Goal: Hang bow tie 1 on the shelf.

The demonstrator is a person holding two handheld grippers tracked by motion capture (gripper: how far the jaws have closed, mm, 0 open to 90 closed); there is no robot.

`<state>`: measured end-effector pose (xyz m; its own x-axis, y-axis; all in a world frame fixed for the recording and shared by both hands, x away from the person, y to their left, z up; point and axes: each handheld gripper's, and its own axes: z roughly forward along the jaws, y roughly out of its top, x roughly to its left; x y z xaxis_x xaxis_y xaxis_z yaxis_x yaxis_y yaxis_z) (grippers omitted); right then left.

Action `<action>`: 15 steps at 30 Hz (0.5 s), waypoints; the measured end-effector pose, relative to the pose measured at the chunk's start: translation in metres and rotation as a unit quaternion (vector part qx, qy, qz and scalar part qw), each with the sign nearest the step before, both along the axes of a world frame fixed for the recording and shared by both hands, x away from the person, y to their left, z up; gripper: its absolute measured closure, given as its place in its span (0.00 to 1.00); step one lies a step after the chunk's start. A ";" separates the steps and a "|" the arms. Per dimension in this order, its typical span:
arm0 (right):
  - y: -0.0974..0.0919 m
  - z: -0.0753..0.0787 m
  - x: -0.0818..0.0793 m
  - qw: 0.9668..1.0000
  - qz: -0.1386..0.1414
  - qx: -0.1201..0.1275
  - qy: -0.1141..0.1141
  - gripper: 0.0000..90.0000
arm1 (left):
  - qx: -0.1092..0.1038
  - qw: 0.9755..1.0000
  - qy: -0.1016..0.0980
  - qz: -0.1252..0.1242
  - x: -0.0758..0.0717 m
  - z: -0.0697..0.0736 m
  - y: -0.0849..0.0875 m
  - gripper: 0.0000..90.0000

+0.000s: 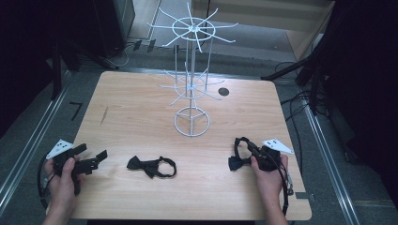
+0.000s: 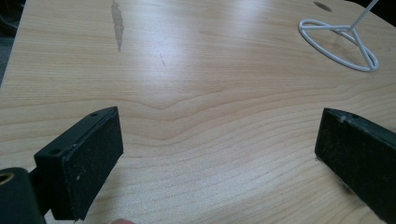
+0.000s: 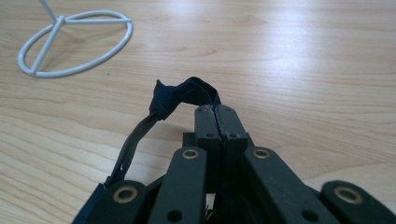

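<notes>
Bow ties are lying on the desk [image 1: 141, 112], two of them. One bow tie [image 1: 240, 154] is getting pinched by the right claw [image 3: 215, 112], whose jaws are pressing tight together on its dark cloth near the right edge. The other bow tie [image 1: 151, 166] is resting flat in the middle, near the white wire rack [image 1: 191, 93]. The left claw [image 1: 91, 157] is sitting wide apart, holding nothing.
</notes>
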<state>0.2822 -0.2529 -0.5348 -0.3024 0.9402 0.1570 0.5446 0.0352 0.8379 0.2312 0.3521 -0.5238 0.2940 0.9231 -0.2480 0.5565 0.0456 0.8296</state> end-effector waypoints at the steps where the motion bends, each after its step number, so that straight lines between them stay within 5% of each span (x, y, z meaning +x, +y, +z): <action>1: 0.001 0.001 -0.001 1.000 0.001 0.000 -0.003 1.00 | 0.000 1.000 0.000 0.000 0.000 0.000 0.000 0.02; 15: 0.016 0.017 -0.010 0.999 0.020 0.011 -0.041 1.00 | 0.000 1.000 0.000 0.000 0.000 0.000 0.000 0.02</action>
